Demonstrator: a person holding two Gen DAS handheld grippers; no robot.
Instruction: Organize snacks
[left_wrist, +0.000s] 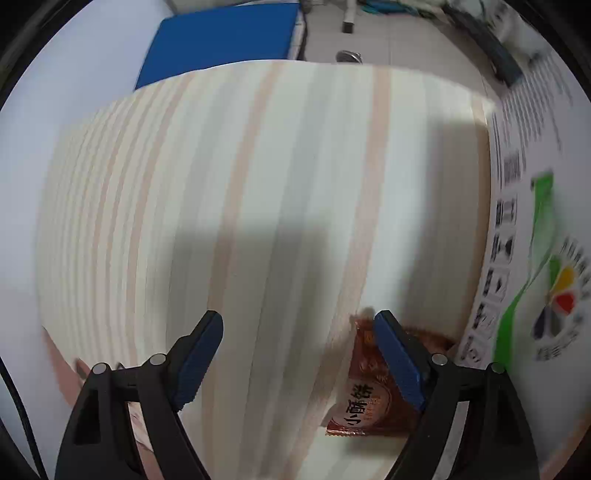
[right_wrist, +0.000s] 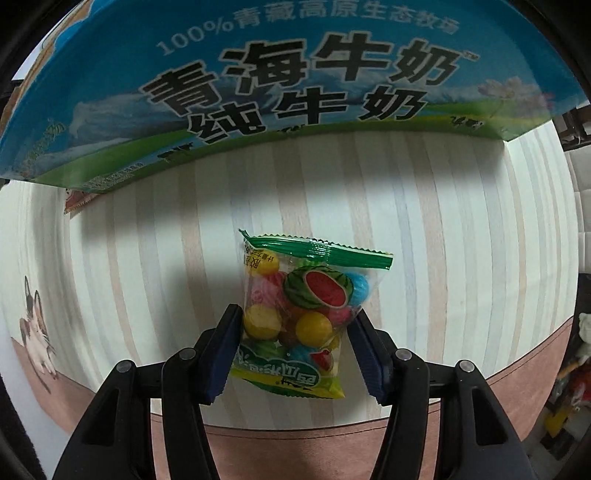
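The right claw (right_wrist: 295, 350) is gripping a clear plastic packet of coloured gumballs with a green sealed top and a watermelon picture (right_wrist: 306, 306), its blue pads pressing both sides and holding the packet above the pale striped desk (right_wrist: 461, 240), near a blue milk carton box (right_wrist: 295, 74). The left claw (left_wrist: 299, 362) is hanging wide apart and holding nothing, its right pad overlapping a reddish-brown snack packet (left_wrist: 364, 398) lying on the desk beside a white printed box (left_wrist: 535, 258).

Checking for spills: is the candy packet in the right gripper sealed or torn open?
Sealed, apparently: the candy packet in the right gripper has its green crimped top strip intact, candies inside.
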